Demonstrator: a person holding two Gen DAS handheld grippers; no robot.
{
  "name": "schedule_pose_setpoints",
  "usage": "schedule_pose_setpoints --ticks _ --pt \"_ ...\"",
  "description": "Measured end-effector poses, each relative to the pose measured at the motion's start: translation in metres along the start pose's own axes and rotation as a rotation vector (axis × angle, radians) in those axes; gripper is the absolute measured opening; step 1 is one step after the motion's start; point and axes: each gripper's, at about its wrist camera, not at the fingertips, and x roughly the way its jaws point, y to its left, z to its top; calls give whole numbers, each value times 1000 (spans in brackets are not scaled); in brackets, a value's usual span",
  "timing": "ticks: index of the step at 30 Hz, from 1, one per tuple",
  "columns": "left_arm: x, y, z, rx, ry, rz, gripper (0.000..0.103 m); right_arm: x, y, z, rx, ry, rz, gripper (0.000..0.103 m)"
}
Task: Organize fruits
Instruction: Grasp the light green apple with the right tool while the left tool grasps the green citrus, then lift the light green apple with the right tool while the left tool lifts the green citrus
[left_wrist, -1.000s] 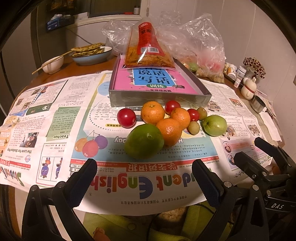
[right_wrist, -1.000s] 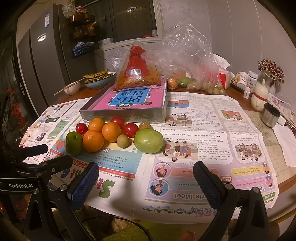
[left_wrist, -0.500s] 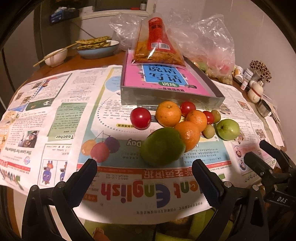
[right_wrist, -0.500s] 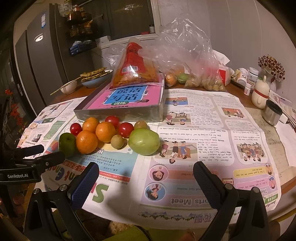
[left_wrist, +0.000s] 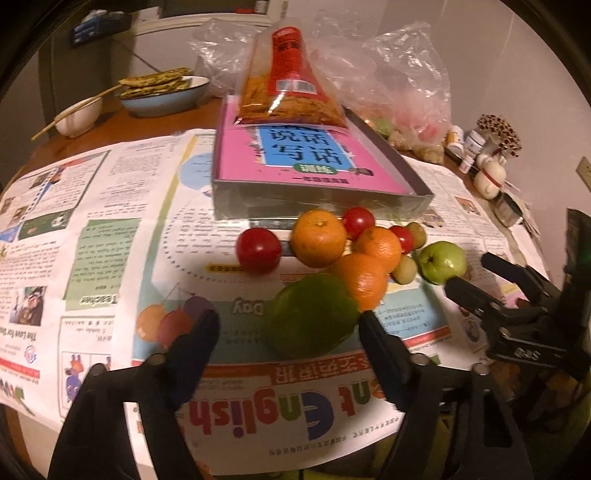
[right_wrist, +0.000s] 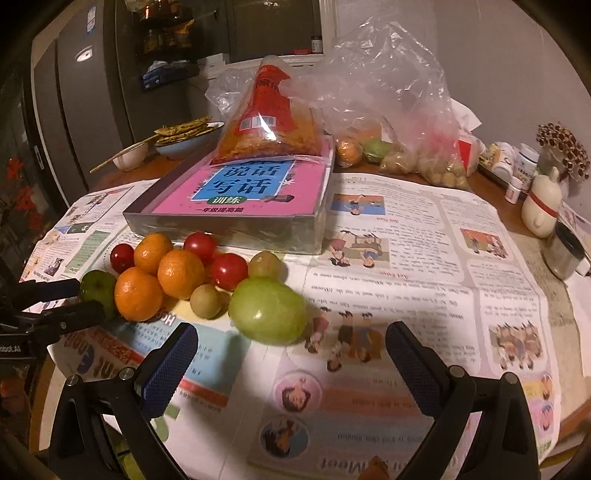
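Note:
A pile of fruit lies on newspaper in front of a pink book box (left_wrist: 314, 170). It holds three oranges (left_wrist: 318, 238), red tomatoes (left_wrist: 258, 250), two small brownish fruits, a dark green fruit (left_wrist: 312, 315) and a light green fruit (right_wrist: 267, 310). My left gripper (left_wrist: 288, 332) is closing around the dark green fruit. Its right finger (left_wrist: 376, 343) is at the fruit's edge, while the left finger stands clear of it. My right gripper (right_wrist: 291, 350) is open just short of the light green fruit, with nothing between its fingers. It also shows at the right of the left wrist view.
A red snack bag (right_wrist: 269, 122) lies on the book box. Behind it sits a clear plastic bag of more fruit (right_wrist: 391, 147). A bowl of flatbreads (left_wrist: 162, 92) stands far left. Bottles, a white pot and a metal cup (right_wrist: 563, 251) crowd the right edge.
The left jaws have narrowed from wide open. Both grippers have moved closer to the fruit pile, the left toward the dark green fruit and the right toward the light green one.

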Motion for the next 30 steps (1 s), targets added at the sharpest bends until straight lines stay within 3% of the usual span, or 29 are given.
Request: schedule_pose_setpoints --ticks 4,12,30 --pt "4 -2 2 16 8 -9 70 11 0 3 -11 11 -8 97" --pt "7 -7 6 42 19 -42 54 18 5 3 -18 22 87 47" --pt "-4 -3 11 33 6 -35 53 8 0 5 20 -1 78 47"
